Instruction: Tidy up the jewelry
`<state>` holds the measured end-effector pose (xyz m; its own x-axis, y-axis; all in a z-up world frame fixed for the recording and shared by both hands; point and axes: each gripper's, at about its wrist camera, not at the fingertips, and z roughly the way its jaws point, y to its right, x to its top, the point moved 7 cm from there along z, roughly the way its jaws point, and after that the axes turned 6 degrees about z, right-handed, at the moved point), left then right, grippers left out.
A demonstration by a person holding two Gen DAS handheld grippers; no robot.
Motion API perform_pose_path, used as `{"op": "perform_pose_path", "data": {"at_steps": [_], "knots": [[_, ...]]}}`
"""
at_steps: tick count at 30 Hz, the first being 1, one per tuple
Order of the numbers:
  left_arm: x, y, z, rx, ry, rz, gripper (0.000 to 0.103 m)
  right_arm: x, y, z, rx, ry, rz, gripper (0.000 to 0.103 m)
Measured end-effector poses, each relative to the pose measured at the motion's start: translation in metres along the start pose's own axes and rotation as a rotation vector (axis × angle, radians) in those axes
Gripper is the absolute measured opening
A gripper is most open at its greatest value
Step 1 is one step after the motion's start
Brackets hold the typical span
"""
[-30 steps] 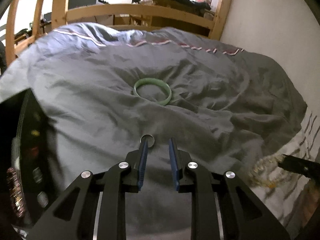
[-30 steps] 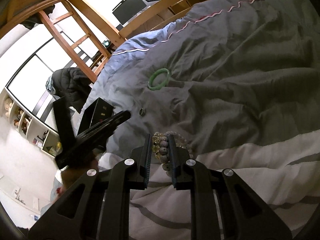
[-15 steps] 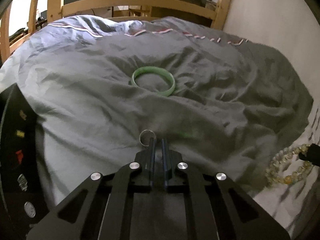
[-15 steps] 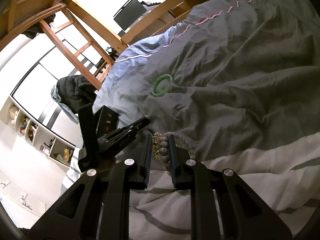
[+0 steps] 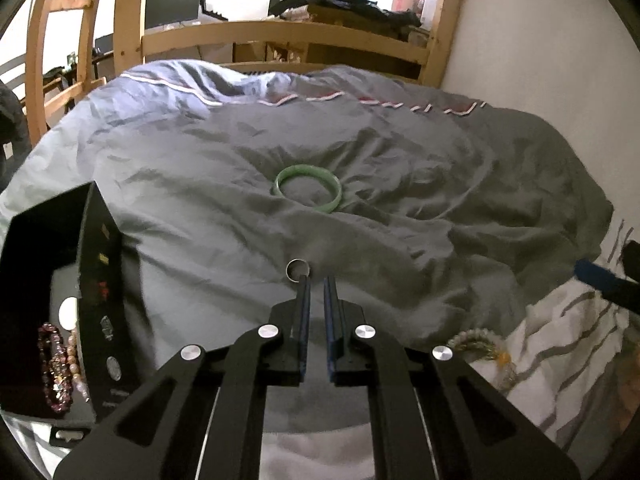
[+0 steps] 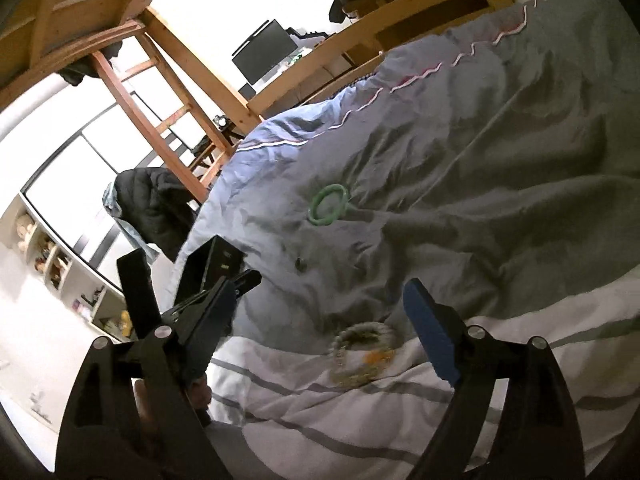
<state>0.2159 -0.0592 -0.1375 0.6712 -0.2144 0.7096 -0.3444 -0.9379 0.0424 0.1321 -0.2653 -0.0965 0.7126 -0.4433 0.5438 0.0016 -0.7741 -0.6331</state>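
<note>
A small silver ring (image 5: 297,269) stands upright at the tip of my left gripper (image 5: 317,278), which is shut on the ring's edge just above the grey duvet (image 5: 400,208). My right gripper (image 6: 322,286) has its jaws opening wide. A pale bead bracelet (image 6: 362,350) lies loose on the bedding below and between them, untouched. The left wrist view shows that bead bracelet (image 5: 476,340) at the lower right, with a blue pad (image 5: 600,276) of the right gripper above it. A green bangle (image 5: 308,188) lies flat mid-duvet. An open black box (image 5: 100,280) at the left holds bead bracelets (image 5: 52,368).
A wooden bed frame (image 5: 280,34) runs along the far side, with a white wall (image 5: 540,60) to the right. White striped bedding (image 6: 360,408) covers the near edge. A dark jacket (image 6: 156,204) hangs left of the bed. The black box (image 6: 216,264) sits beside the left gripper.
The right gripper opened and let go of the bead bracelet, which now lies on the bedding. The left gripper shut on the ring and rose; the box came further into view.
</note>
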Motion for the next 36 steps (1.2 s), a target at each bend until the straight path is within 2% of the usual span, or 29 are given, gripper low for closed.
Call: {"op": "perform_pose_path", "data": {"at_steps": [4,6,10,12,14,15,17,20,22,27,30,32,33,35,36], "knots": [[0.002,-0.005,0.032,0.012,-0.036,0.012,0.007,-0.01,0.0,0.012,-0.091,-0.067,-0.132,0.085],[0.0,-0.006,0.054,0.007,-0.069,0.022,0.007,-0.02,-0.002,0.024,-0.092,-0.105,-0.163,0.083],[-0.007,-0.002,0.078,-0.002,-0.112,0.05,0.009,-0.039,-0.002,0.061,-0.151,-0.172,-0.223,0.078],[-0.004,0.0,0.081,-0.006,-0.107,0.058,0.009,-0.044,0.0,0.077,-0.184,-0.204,-0.23,0.064],[-0.001,-0.001,0.082,-0.029,-0.096,0.042,0.009,-0.051,-0.001,0.09,-0.221,-0.228,-0.265,0.035],[0.0,-0.001,0.082,-0.047,-0.091,0.034,0.009,-0.054,-0.002,0.094,-0.242,-0.239,-0.289,0.029],[0.0,0.0,0.081,-0.074,-0.091,0.021,0.008,-0.06,-0.001,0.096,-0.264,-0.251,-0.317,0.009],[-0.001,0.0,0.078,-0.106,-0.093,-0.011,0.003,-0.061,-0.005,0.087,-0.244,-0.229,-0.321,0.004],[-0.003,0.001,0.075,-0.125,-0.093,-0.028,0.002,-0.053,-0.01,0.077,-0.224,-0.192,-0.319,0.004],[-0.003,0.004,0.061,-0.109,-0.072,-0.032,0.001,-0.036,-0.016,0.057,-0.179,-0.117,-0.292,0.004],[0.0,0.003,0.05,-0.095,-0.045,-0.027,0.001,-0.034,-0.011,0.056,-0.173,-0.154,-0.274,0.004],[0.002,0.0,0.046,-0.064,-0.034,-0.019,0.001,-0.035,-0.003,0.059,-0.21,-0.165,-0.252,0.007],[0.002,-0.002,0.045,-0.04,-0.032,-0.016,0.001,-0.037,0.001,0.062,-0.225,-0.178,-0.238,0.009],[0.001,-0.008,0.049,0.0,-0.029,-0.02,0.003,-0.042,0.009,0.068,-0.233,-0.207,-0.213,0.034],[0.001,-0.01,0.054,0.007,-0.038,-0.024,0.006,-0.044,0.01,0.071,-0.218,-0.213,-0.21,0.039]]}}
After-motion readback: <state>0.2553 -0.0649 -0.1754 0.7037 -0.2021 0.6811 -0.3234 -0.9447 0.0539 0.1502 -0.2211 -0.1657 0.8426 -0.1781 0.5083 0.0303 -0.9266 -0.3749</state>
